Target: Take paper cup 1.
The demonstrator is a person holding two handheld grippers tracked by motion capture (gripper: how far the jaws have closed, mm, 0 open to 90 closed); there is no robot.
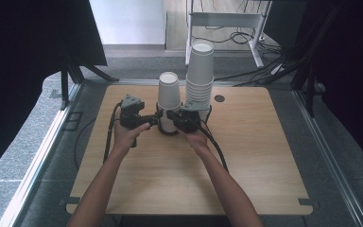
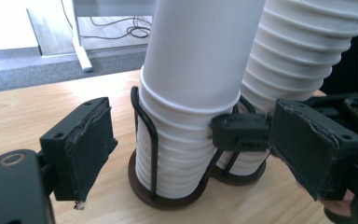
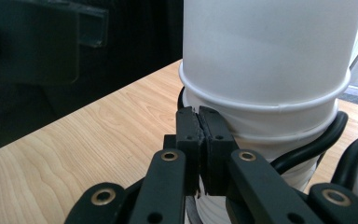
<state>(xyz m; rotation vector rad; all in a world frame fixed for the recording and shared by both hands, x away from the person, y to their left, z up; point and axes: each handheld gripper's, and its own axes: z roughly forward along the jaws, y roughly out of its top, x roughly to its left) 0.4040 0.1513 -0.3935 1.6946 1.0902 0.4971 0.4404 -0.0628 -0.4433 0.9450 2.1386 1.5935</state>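
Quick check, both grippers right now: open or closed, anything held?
Left gripper: open, jaws either side of the shorter cup stack, not pressing it.
Right gripper: shut, empty, tips against that stack.

The wire holder (image 1: 170,127) with its 2 cup stacks is the block at the table's (image 1: 264,156) middle. Left of the holder, the left gripper (image 1: 152,121) stands just beside the short stack (image 1: 168,97), jaws apart with room between the pads and the cups. In front of the holder, the right gripper (image 1: 172,115) is pinched tight against the short stack, closing that side. The tall stack (image 1: 200,78) bars the way on the holder's right. Right of the holder, the tabletop lies bare out to its edge, and so does the wood nearer the person, beside the forearms.
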